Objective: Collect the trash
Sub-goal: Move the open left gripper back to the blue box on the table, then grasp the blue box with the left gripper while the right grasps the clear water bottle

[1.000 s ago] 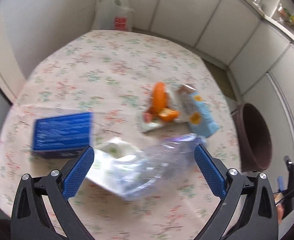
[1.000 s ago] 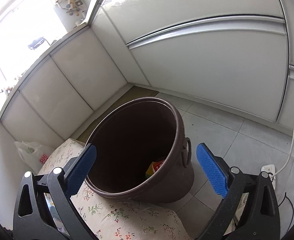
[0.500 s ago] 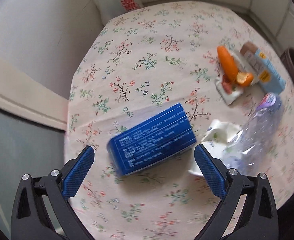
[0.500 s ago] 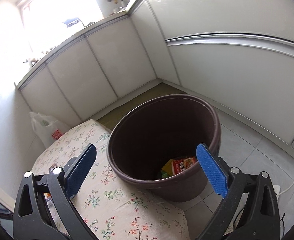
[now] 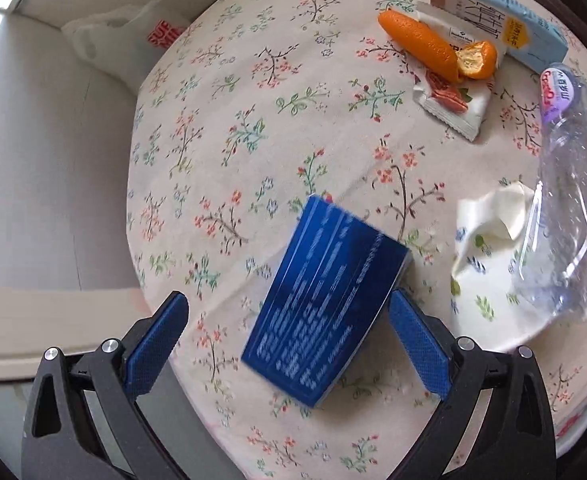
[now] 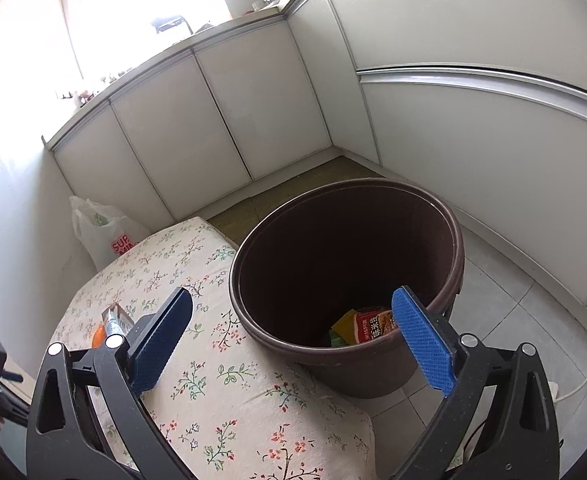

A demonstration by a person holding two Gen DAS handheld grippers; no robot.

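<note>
The flat blue cardboard box with white print (image 5: 325,300) lies on the floral-clothed desk (image 5: 221,128) right in front of the left gripper (image 5: 287,322), between its two blue pads though set toward the right one: its lower right edge sits just beside, perhaps touching, the right pad, while the left pad stands well clear with bare cloth between. The box's long axis runs from near-left to far-right, slanted across the line of the jaws, so in my judgement the coming grasp turns on squaring the jaws to the box's narrow width before closing. The left jaws are spread wide and grip nothing. The left hand's tool is plainly the nearer one; the right gripper (image 6: 291,330), equally wide open and empty, hangs over the desk's edge facing the round dark-brown plastic bin (image 6: 445,240) on the tiled floor beside the desk. Other trash lies on the desk farther off to the right: one crumpled white paper napkin with small prints (image 5: 489,240), one crushed clear plastic bottle with a purple label (image 5: 565,200) partly over that napkin, one white snack wrapper (image 5: 453,100), orange peel (image 5: 437,50) lying on the wrapper in what look like two pieces, and one pale-blue drink carton (image 5: 509,28) at the far edge. That makes six kinds of litter waiting, one box among them. The bin already holds a few bright wrappers (image 6: 369,326); I cannot count them. One white plastic shopping bag (image 5: 133,40) stands against the wall beyond the desk.
</note>
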